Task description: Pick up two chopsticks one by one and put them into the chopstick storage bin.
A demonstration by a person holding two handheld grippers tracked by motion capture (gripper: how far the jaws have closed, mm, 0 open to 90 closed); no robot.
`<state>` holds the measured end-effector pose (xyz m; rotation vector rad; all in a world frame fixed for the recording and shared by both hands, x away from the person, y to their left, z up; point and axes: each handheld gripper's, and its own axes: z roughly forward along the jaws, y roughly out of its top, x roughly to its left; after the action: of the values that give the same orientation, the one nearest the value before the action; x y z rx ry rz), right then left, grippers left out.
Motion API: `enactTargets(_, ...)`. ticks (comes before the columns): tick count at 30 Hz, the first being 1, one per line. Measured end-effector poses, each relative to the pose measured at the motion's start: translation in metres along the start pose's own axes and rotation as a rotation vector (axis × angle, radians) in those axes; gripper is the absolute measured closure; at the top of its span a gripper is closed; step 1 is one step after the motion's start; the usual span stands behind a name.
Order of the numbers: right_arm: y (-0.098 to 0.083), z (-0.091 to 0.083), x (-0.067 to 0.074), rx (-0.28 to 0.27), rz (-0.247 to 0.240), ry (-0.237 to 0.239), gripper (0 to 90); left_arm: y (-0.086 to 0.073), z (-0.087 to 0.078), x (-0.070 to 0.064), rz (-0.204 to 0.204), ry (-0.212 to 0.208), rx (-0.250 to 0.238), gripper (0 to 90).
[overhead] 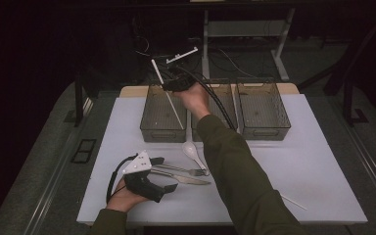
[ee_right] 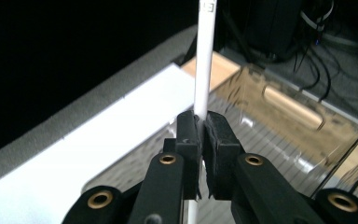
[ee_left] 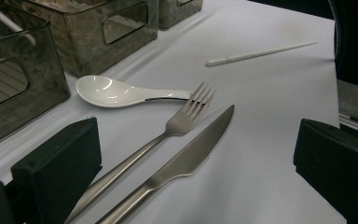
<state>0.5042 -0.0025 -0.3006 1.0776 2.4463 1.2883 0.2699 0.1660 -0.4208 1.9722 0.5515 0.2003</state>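
A: What is being held by the right gripper (ee_right: 200,122)?

B: A long white plastic chopstick (ee_right: 204,60) is being clamped between its two black pads, which are pressed tight on it. In the high view the chopstick (overhead: 167,94) is being held tilted over the left-hand smoky translucent plastic bin (overhead: 152,128), with its lower end reaching down into that bin and its upper end sticking up past the gripper (overhead: 172,84).

A: And where are the bins being kept?

B: Three such bins are being seen in a row along the far edge of the white table (overhead: 313,166): the left one, a middle one (overhead: 226,100) partly covered by the forearm, and a right-hand one (overhead: 263,110).

A: What about the left gripper (overhead: 162,174)?

B: It is being held low near the table's near left corner, with its jaws standing wide apart and nothing being gripped. In its own view, a stainless steel fork (ee_left: 168,133) and a stainless steel table knife (ee_left: 186,158) are lying side by side between the spread jaws, not touched by the pads.

A: Is anything else lying on the table?

B: A white ceramic soup spoon (ee_left: 116,92) is lying just beyond the fork's tines, near the bins. A second white chopstick (overhead: 293,201) is lying well apart, towards the near right corner.
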Motion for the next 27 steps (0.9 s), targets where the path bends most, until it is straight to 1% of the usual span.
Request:
enactTargets(1, -0.003, 0.007, 0.000, 0.025, 0.005, -0.009, 84.8, 0.000, 0.000, 0.000, 0.001, -0.001, -0.001, 0.0)
enactTargets(2, -0.003, 0.007, 0.000, 0.025, 0.005, -0.009, 84.8, 0.000, 0.000, 0.000, 0.001, -0.002, -0.002, 0.0)
enactTargets(5, -0.008, 0.019, 0.001, 0.074, 0.005, -0.021, 84.7, 0.000, 0.000, 0.000, 0.000, -0.004, -0.003, 0.0)
enactTargets(6, -0.008, 0.019, 0.001, 0.074, 0.005, -0.021, 84.7, 0.000, 0.000, 0.000, 0.000, -0.004, -0.003, 0.0)
enactTargets(7, -0.009, 0.021, 0.001, 0.085, 0.003, -0.024, 84.8, 0.000, -0.001, 0.000, 0.000, -0.005, -0.002, 0.0)
enactTargets(10, -0.013, 0.030, -0.002, 0.112, 0.018, -0.035, 84.7, 0.000, -0.001, 0.000, 0.000, -0.005, -0.003, 0.0)
enactTargets(13, -0.014, 0.033, -0.002, 0.123, 0.018, -0.036, 84.7, 0.000, -0.001, 0.000, 0.002, -0.006, -0.005, 0.0)
enactTargets(14, -0.016, 0.039, -0.002, 0.141, 0.019, -0.035, 84.7, 0.000, -0.001, 0.000, 0.001, -0.007, -0.006, 0.0)
enactTargets(15, -0.016, 0.039, -0.002, 0.141, 0.019, -0.035, 84.7, 0.000, -0.001, 0.000, 0.004, -0.006, -0.005, 0.0)
enactTargets(17, -0.019, 0.044, -0.001, 0.151, 0.026, -0.038, 84.6, 0.000, 0.000, 0.000, -0.009, -0.007, -0.012, 0.0)
enactTargets(19, -0.022, 0.049, -0.001, 0.162, 0.024, -0.042, 84.6, 0.000, -0.001, 0.000, 0.002, -0.007, -0.003, 0.0)
enactTargets(22, -0.024, 0.054, -0.001, 0.157, 0.031, -0.044, 84.4, 0.000, -0.001, 0.000, 0.002, -0.009, -0.003, 0.0)
enactTargets(26, -0.025, 0.059, -0.001, 0.163, 0.042, -0.064, 83.6, 0.000, -0.001, 0.001, 0.002, -0.009, -0.004, 0.0)
enactTargets(27, -0.025, 0.061, -0.002, 0.167, 0.038, -0.070, 83.2, 0.000, -0.001, 0.001, 0.002, -0.009, -0.005, 0.0)
